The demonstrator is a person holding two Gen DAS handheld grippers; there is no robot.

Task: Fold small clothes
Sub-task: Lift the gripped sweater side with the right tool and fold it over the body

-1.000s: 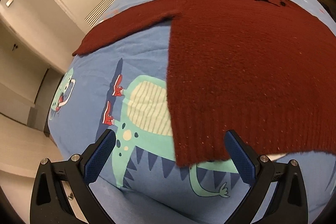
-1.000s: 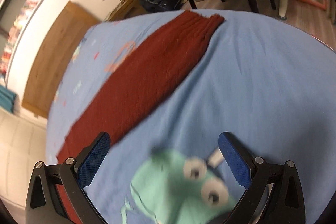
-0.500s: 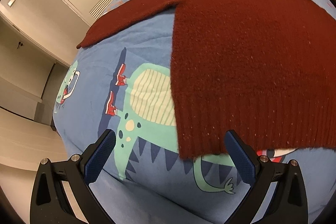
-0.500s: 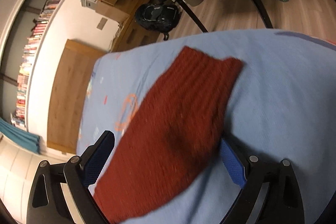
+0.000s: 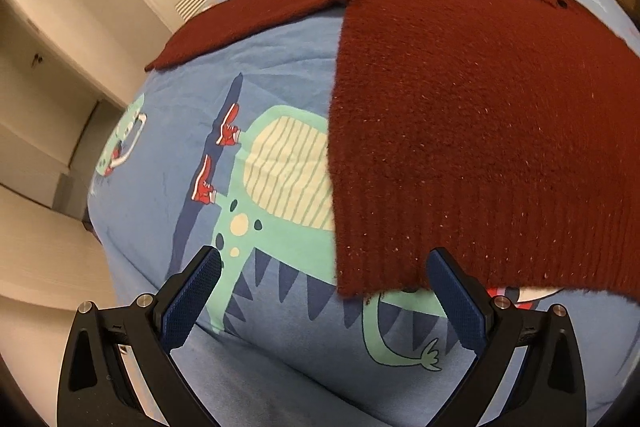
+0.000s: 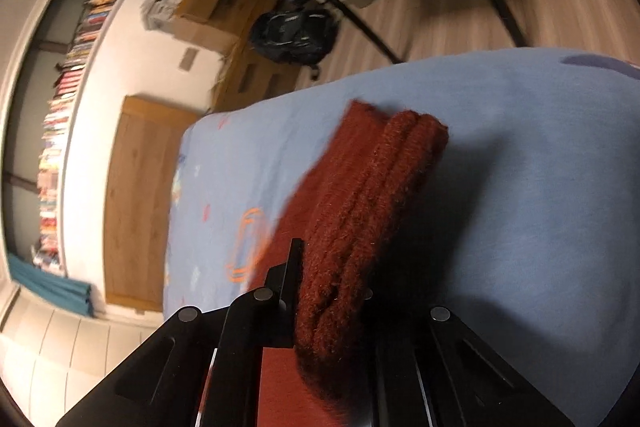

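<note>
The right gripper (image 6: 328, 291) has just closed its jaws on the cuff of the dark red sweater's sleeve (image 6: 372, 195), bunching the knit. The sweater (image 5: 480, 115) lies flat on the dinosaur-print bed (image 5: 280, 99) (hem nearest the left gripper (image 5: 320, 291), whose jaws stand released above the hem corner). The sleeve fold can likely begin.

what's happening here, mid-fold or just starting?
Just starting. A dark red knit sweater lies spread flat on a blue dinosaur-print bed sheet. The right hand-held gripper has just closed on one sleeve, bunching it between the jaws. The left hand-held gripper hangs open over the hem corner, gripping nothing.
</note>
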